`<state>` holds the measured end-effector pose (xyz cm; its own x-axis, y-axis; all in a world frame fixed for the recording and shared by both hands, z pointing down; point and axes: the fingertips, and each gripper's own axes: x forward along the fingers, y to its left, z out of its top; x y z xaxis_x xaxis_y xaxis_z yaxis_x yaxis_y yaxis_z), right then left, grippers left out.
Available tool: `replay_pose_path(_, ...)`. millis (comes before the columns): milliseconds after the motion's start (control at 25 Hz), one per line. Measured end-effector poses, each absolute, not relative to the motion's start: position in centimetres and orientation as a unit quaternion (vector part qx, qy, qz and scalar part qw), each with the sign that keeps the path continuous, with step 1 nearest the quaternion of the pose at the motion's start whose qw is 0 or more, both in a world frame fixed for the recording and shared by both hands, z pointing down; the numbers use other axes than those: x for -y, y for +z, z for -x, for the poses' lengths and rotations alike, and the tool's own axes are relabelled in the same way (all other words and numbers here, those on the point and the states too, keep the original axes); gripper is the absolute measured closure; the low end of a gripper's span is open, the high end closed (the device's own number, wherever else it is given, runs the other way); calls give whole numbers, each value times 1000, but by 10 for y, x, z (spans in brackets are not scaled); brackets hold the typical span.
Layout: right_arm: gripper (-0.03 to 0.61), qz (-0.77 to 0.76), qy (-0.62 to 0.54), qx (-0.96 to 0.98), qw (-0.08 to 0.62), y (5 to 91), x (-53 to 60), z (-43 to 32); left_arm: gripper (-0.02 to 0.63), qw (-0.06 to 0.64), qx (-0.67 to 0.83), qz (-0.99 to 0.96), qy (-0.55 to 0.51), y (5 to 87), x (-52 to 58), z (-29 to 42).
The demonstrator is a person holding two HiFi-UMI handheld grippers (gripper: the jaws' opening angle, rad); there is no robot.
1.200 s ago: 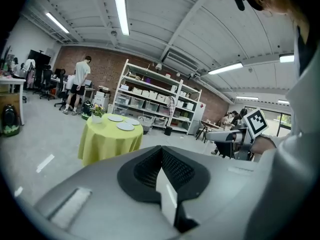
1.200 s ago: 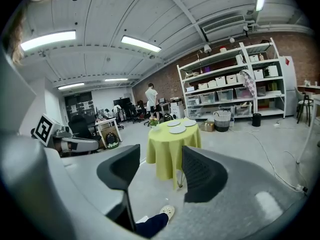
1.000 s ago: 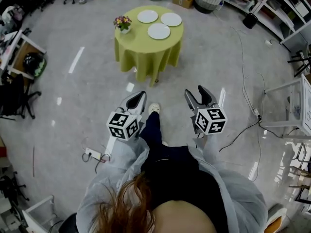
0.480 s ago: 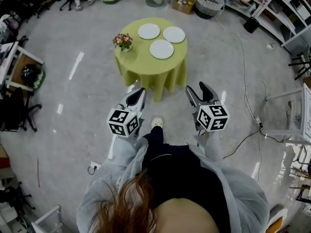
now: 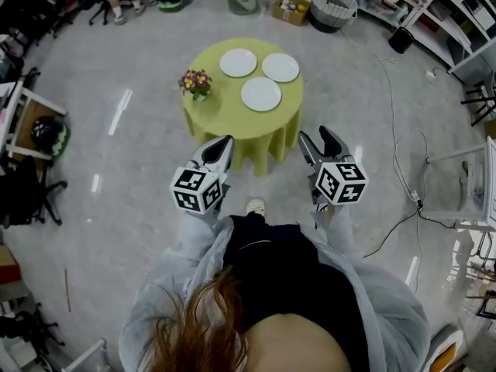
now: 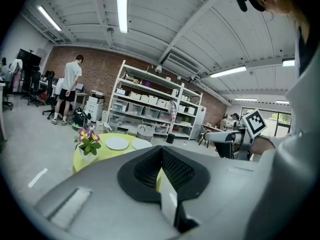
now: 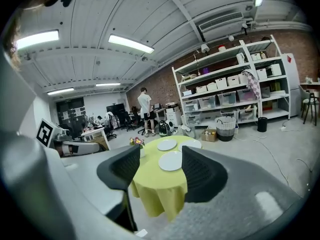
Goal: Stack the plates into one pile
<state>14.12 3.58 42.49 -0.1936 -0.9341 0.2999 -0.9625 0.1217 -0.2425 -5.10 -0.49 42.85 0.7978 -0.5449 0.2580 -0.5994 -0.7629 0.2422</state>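
Kim: Grey shiny floor [image 5: 116, 208] all round, and a round table [image 5: 232, 126] under a yellow-green cloth ahead of the person [image 5: 294, 285]. Where are the plates?

Lee: All three are on the cloth, flat and apart, none on another. The near plate [image 5: 261, 94] lies toward the person. The left plate [image 5: 238, 63] and right plate [image 5: 280, 67] lie side by side behind it.

Kim: Anything else up there?

Lee: A flower pot [image 5: 196, 82] at the table's left edge, clear of the plates.

Kim: And the left gripper [image 6: 161, 150]?

Lee: Its jaws are pressed together at the tips, with nothing between them. It is held in the air on the near side of the table, touching nothing.

Kim: The right gripper [image 7: 161, 156]?

Lee: Its jaws stand partway apart and empty. Through the gap, its own view shows the table and the near plate well beyond. From the head view it sits about level with the left one, the two well apart, and it too is short of the table.

Kim: What is behind the table?

Lee: Shelves [image 7: 227, 96] of boxes along a brick wall [image 7: 295, 41], with a basket [image 7: 226, 126] on the floor in front of them. A bystander [image 7: 145, 109] stands farther back by some desks.
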Motion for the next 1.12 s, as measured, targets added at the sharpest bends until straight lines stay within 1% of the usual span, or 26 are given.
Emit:
replay_pose_path(160,321,-633,210,744,34,434,-31,-139,603,158,295,-937,97,431,8,49)
replay_pose_path(520,322,-605,314,731,-43,458,-31,-142,603,196,303,-926,113,457,4,58)
replay_pose_path(600,321,-593,349,721,-78,462,-23,-145,603,204,311,-922,109,460,9,62)
replay_pose_path(720,321,-558,417,698,-166,462,-5,-147,603,212,327,-915,101,463,21,68)
replay_pose_path(800,316,-538,449,684,-202,465,9,-148,603,213,334,-912,102,465,29,68)
replay_pose_path(880,310,-530,467,675,-212,471,21,-150,603,218,339,-909,105,469,36,66)
replay_pose_path(1120,308,-511,514,659,-202,508,56,-162,603,236,352,-899,114,485,66,51)
